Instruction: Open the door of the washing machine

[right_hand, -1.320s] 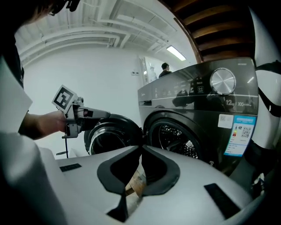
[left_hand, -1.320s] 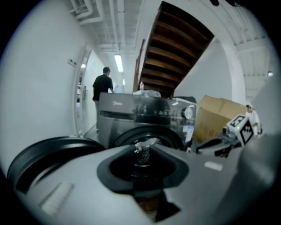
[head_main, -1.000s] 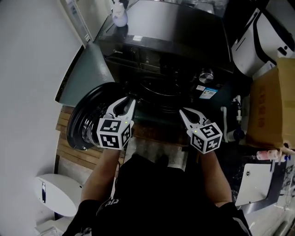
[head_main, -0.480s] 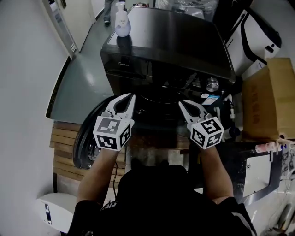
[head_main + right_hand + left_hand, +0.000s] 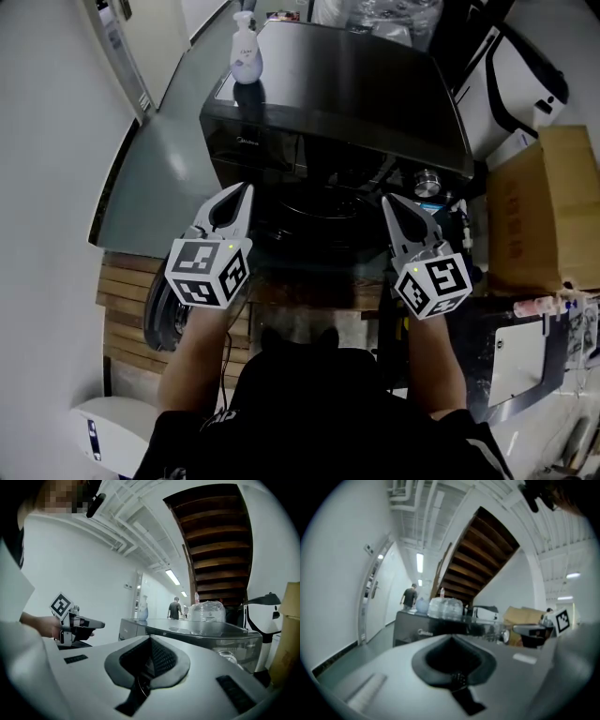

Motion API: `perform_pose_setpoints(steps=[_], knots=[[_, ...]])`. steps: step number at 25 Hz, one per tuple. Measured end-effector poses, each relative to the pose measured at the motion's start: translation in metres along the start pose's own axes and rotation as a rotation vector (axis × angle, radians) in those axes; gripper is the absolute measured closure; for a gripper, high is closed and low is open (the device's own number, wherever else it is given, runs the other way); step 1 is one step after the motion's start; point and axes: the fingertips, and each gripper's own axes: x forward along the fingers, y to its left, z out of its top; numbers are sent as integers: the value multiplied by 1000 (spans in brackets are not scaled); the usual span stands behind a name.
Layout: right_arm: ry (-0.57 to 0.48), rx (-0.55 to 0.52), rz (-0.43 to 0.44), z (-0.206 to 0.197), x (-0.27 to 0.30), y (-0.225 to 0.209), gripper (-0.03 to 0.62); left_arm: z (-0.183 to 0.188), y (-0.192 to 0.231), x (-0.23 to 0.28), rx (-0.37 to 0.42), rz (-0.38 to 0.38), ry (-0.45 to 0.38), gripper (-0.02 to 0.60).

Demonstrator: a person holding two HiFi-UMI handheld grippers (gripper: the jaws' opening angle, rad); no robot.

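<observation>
Two claws hang clenched and empty before the washing machine (image 5: 328, 84), whose job looks done.

Head view: the round door (image 5: 157, 314) stands swung wide to the machine's left, partly behind my left claw (image 5: 240, 192). The drum mouth (image 5: 323, 208) gapes dark between that claw and my right claw (image 5: 390, 201). I judge the opening finished, with nothing left but to draw back. Neither claw touches the door or the machine. A white pump bottle (image 5: 245, 47) sits at the back left corner of the machine's top. The machine stands on a grey-green floor (image 5: 150, 159). A slatted wooden pallet (image 5: 127, 291) lies by the open door, a cardboard box (image 5: 548, 206) stands to the right, and a white appliance (image 5: 525, 66) is beyond it.

Left gripper view: the jaws are pressed together with nothing between them. Past them is the machine's dark front, with a shrink-wrapped pack of bottles (image 5: 445, 607) at or just behind its back edge. A white corridor runs off with a person (image 5: 409, 596) far down it, and the brown underside of a staircase (image 5: 487, 555) hangs overhead.

Right gripper view: the jaws are likewise closed and bare. The machine's glossy top runs away to the right, the left claw shows at the left edge, and strip lights (image 5: 172, 577) line the corridor's white ceiling.
</observation>
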Motion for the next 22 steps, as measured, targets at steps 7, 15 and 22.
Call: perform_pose_setpoints(steps=[7, 15, 22], knots=[[-29, 28, -68, -14, -31, -33, 602, -12, -13, 0, 58, 57, -8, 574], [-47, 101, -95, -42, -36, -51, 603, -51, -45, 30, 55, 59, 57, 574], [-14, 53, -119, -39, -43, -62, 603, -51, -66, 49, 62, 36, 53, 575]])
